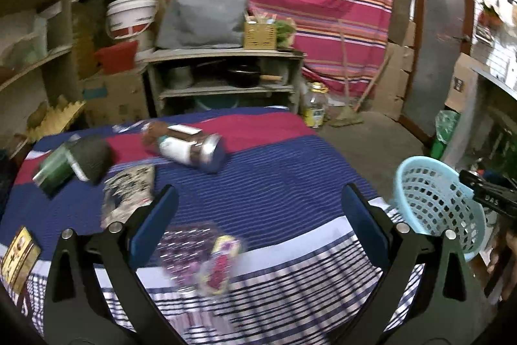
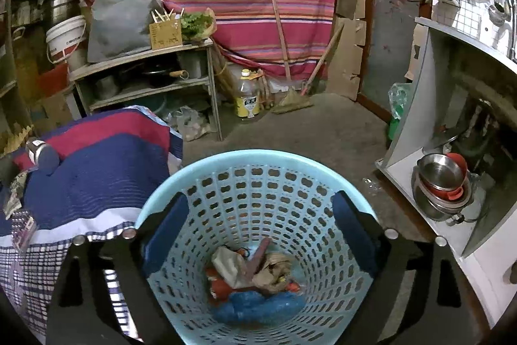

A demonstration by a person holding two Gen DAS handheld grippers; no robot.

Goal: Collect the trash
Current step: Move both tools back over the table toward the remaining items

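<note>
My left gripper (image 1: 258, 193) is open above a table draped in a blue, red and white striped cloth (image 1: 274, 177). A blurred purple and yellow wrapper (image 1: 200, 257) lies on the cloth low between its fingers, untouched. Farther off lie crumpled printed paper (image 1: 129, 193), a dark pouch beside a green can (image 1: 74, 164) and a shiny metal canister (image 1: 194, 147) on its side. My right gripper (image 2: 260, 199) is open over a light blue perforated basket (image 2: 258, 156). Crumpled wrappers and paper (image 2: 255, 277) sit in its bottom. The same basket (image 1: 436, 199) stands off the table's right edge.
A yellow box (image 1: 19, 254) rests at the cloth's left edge. Behind the table a wooden shelf (image 1: 226, 54) holds pans and a grey bag. An oil bottle (image 2: 247, 99) and a broom (image 2: 290, 99) stand on the concrete floor. Steel bowls (image 2: 441, 180) fill a white cabinet at right.
</note>
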